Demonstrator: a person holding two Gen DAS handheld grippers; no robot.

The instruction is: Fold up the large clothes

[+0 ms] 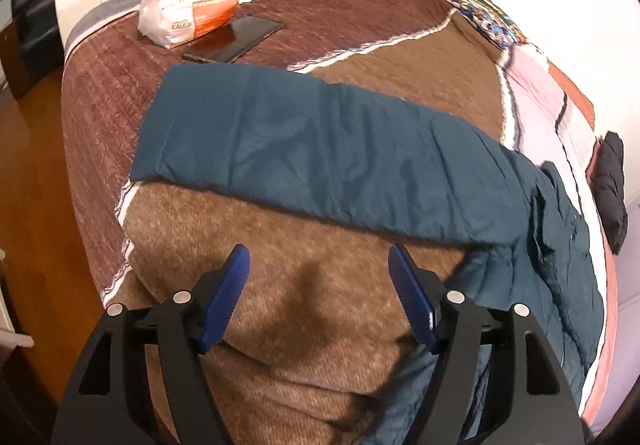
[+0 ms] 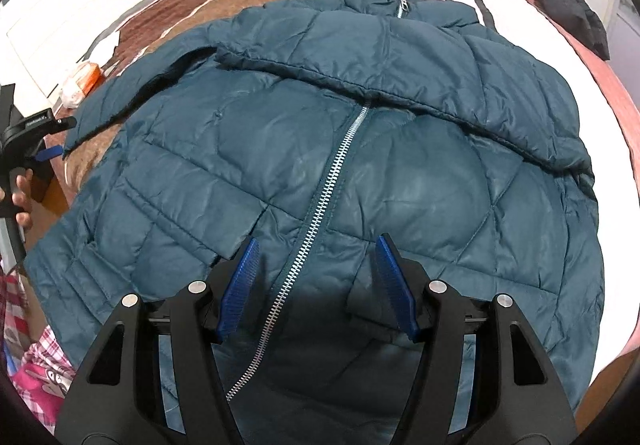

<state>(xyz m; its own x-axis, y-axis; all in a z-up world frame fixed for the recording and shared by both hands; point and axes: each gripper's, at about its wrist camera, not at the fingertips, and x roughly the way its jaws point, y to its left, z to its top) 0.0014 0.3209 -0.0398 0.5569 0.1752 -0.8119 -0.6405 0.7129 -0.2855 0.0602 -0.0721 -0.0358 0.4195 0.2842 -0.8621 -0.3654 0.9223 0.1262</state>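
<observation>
Teal quilted jacket (image 2: pixel 360 149) spread across a brown-blanketed bed (image 1: pixel 320 305).
One sleeve (image 1: pixel 320 149) stretches mid-frame; a tissue pack (image 1: pixel 188 11) and phone (image 1: pixel 236 39) sit upper left, dark garment (image 1: pixel 610 185) far right. Left tool (image 1: pixel 320 269) and right tool (image 2: pixel 318 257) both released, grasping nothing.

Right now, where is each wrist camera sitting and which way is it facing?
Left wrist: low over the brown fuzzy blanket, facing the teal quilted jacket's outstretched sleeve; open left gripper in view.
Right wrist: above the jacket's torso, looking along its silver zipper toward the collar; open right gripper shows, left gripper at the left edge.
Shared: jacket, blanket, orange-and-white tissue pack.
</observation>
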